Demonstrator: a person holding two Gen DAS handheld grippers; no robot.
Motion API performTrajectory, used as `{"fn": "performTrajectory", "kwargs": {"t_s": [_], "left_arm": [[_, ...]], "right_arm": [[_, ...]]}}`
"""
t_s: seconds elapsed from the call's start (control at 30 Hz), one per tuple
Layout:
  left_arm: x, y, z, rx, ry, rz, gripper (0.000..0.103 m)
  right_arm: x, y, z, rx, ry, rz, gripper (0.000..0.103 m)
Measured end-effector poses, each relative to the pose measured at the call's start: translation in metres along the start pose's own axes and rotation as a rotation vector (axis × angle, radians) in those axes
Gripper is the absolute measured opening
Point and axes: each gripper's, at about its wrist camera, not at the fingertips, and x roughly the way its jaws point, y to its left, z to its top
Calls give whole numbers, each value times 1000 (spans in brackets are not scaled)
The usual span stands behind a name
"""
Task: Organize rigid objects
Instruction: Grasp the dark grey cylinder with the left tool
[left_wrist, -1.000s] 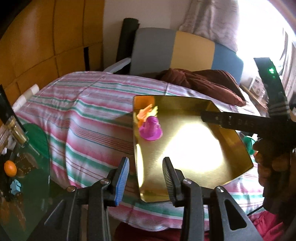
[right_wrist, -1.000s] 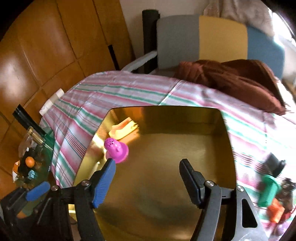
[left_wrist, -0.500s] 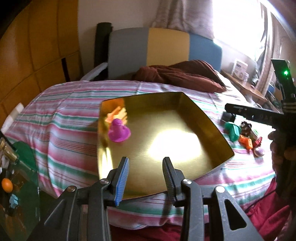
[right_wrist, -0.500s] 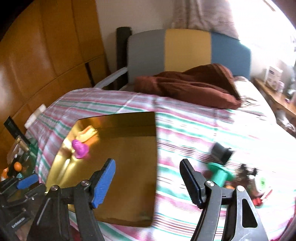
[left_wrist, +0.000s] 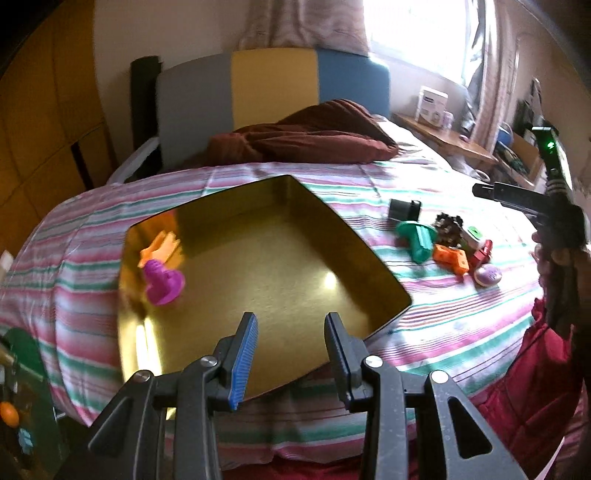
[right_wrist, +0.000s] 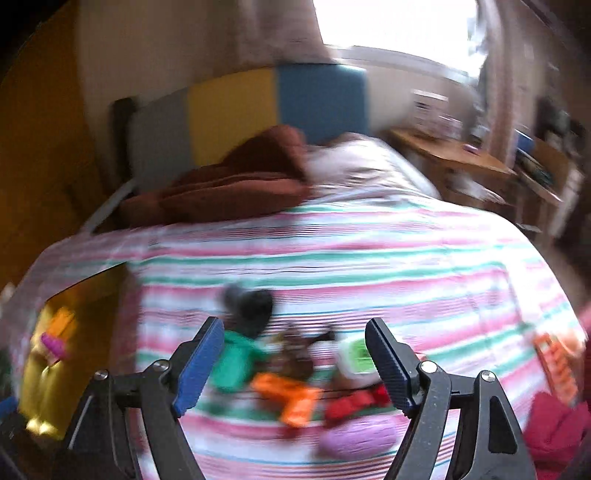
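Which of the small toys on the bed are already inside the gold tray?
Two: the magenta toy and the orange piece behind it, in the gold tray's left corner. The others lie together on the striped blanket.

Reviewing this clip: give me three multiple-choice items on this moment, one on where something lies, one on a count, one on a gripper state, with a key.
1. Where does the green piece lie?
A. inside the gold tray
B. on the striped bedspread, right of the tray
C. on the brown blanket

2. How many toy pieces are inside the gold tray?
A. none
B. two
C. five

3. How does the right gripper stand?
A. shut on the green piece
B. open, nothing between its pads
C. shut on the tray's rim

Key: 1 B, it sits among the loose pile on the striped bedspread. 2 B, only the magenta piece and the orange piece are inside. 3 B, its jaws have just been opening and hang above the pile, gripping nothing.
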Motion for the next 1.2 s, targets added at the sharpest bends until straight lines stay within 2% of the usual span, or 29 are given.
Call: {"fn": "performTrajectory", "kwargs": {"t_s": [0.13, 0.23, 0.5, 0.7, 0.8, 0.83, 0.9, 0.93, 1.0, 1.1, 1.2], "left_arm": [[7, -20, 10, 55, 6, -9, 37], [16, -35, 18, 95, 16, -13, 37], [45, -64, 41, 147, 67, -66, 37], [72, -85, 73, 149, 113, -139, 37], [91, -102, 93, 187, 125, -163, 38], [97, -106, 98, 190, 131, -173, 44], [116, -115, 112, 174, 177, -228, 47], [123, -118, 117, 167, 188, -243, 59], [142, -128, 131, 167, 212, -268, 70], [166, -144, 148, 192, 230, -282, 71], [190, -160, 158, 239, 253, -276, 78]], "right_arm": [[14, -48, -10, 148, 26, -62, 80], [15, -68, -8, 258, 25, -45, 80], [19, -76, -10, 305, 60, -36, 84], [21, -87, -14, 376, 83, -10, 84], [21, -85, -14, 372, 80, -7, 85], [21, -84, -14, 369, 79, -4, 85], [21, -83, -12, 365, 82, 2, 85], [22, -84, -12, 365, 84, 5, 85], [22, -83, -12, 366, 85, 8, 86], [22, -86, -12, 380, 82, 12, 86], [22, -91, -12, 408, 80, 21, 86]]}}
